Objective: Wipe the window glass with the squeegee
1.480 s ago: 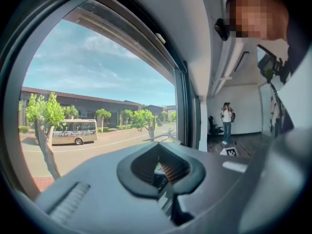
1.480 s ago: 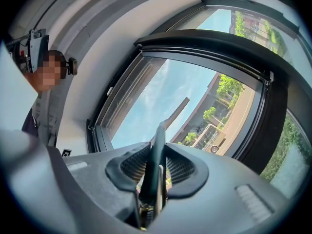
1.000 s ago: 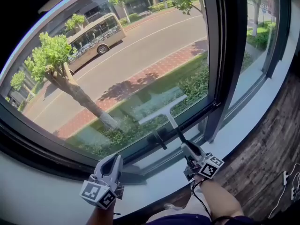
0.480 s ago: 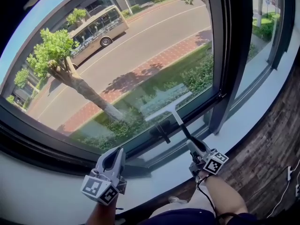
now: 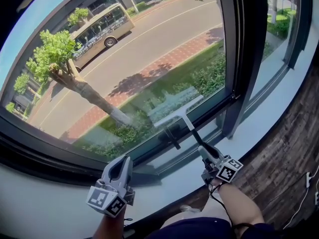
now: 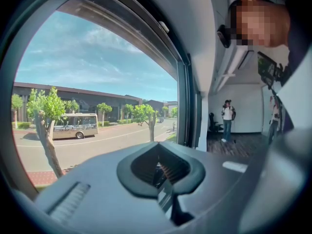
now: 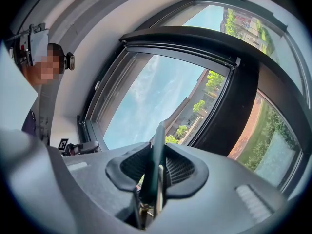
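The squeegee (image 5: pixel 175 112) has a white blade lying against the lower part of the window glass (image 5: pixel 124 59), just above the dark bottom frame. Its dark handle runs down and to the right into my right gripper (image 5: pixel 206 152), which is shut on it. In the right gripper view the squeegee handle (image 7: pixel 158 150) stands upright between the jaws of the right gripper (image 7: pixel 157 168). My left gripper (image 5: pixel 122 163) hangs lower left over the white sill, apart from the glass. In the left gripper view the left gripper (image 6: pixel 161 172) is shut with nothing in it.
A thick dark mullion (image 5: pixel 244 59) bounds the pane on the right. A black window handle (image 5: pixel 169 136) sits on the bottom frame near the squeegee. The white sill (image 5: pixel 279 113) runs along below, with wooden floor (image 5: pixel 294 148) to the right. A person (image 6: pixel 227 120) stands far back in the room.
The right gripper and squeegee have shifted slightly to the right along the bottom of the pane. The left gripper has hardly moved.
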Tool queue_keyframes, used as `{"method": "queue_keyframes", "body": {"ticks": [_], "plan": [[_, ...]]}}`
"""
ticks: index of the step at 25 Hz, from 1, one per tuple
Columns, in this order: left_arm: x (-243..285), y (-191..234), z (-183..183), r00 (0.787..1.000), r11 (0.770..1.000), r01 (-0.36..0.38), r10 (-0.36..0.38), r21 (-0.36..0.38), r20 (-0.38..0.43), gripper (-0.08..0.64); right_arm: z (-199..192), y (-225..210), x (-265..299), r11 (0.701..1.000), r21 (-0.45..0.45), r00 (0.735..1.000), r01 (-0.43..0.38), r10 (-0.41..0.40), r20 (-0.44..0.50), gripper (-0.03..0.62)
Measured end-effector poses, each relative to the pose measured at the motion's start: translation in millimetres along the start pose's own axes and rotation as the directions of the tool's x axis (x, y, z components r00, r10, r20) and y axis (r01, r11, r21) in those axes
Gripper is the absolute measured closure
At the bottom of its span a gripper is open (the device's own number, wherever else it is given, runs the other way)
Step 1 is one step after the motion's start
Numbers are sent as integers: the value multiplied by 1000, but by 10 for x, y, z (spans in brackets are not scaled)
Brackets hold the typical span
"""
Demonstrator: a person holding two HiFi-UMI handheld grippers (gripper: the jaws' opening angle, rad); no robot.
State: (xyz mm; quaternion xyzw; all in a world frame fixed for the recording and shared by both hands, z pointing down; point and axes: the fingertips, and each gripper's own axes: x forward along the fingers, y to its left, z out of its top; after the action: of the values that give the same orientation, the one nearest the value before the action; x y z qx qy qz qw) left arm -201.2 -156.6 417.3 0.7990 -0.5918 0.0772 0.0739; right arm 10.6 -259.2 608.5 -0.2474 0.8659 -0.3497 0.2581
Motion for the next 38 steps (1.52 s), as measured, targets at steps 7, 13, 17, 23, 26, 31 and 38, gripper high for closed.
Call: {"method": "queue_keyframes", "body": {"ticks": [7,13,17,23,26,31,38], "plan": [[2,24,-8,1000,1000,-1,1,-3,-14,555,-136,-162,-108,998,34,998,61,-61,-20,489],[30,38,-56,1000,1000,-11,11,-8,-20,555,-149,-247,-132,998,23,997,65,-65,-36,489],[1,70,-63,999,999,-37,37,-24,-18,555,-136,-281,-159,997,3,994,76,-75,-74,489],[-43,133,-98,996,995,-86,86,-43,-9,555,44,-146,-199,999,-29,995,30,-33,-91,489],[-71,180,-111,991,990,-132,133,-47,3,555,266,48,-205,999,-21,996,-31,30,-79,489],[-133,302,-260,978,976,-207,209,-64,26,555,674,361,-42,986,-46,986,-160,158,-48,489],[-148,324,-400,985,986,-164,166,-34,56,555,1236,1204,387,946,-166,948,-280,299,110,489]]}}
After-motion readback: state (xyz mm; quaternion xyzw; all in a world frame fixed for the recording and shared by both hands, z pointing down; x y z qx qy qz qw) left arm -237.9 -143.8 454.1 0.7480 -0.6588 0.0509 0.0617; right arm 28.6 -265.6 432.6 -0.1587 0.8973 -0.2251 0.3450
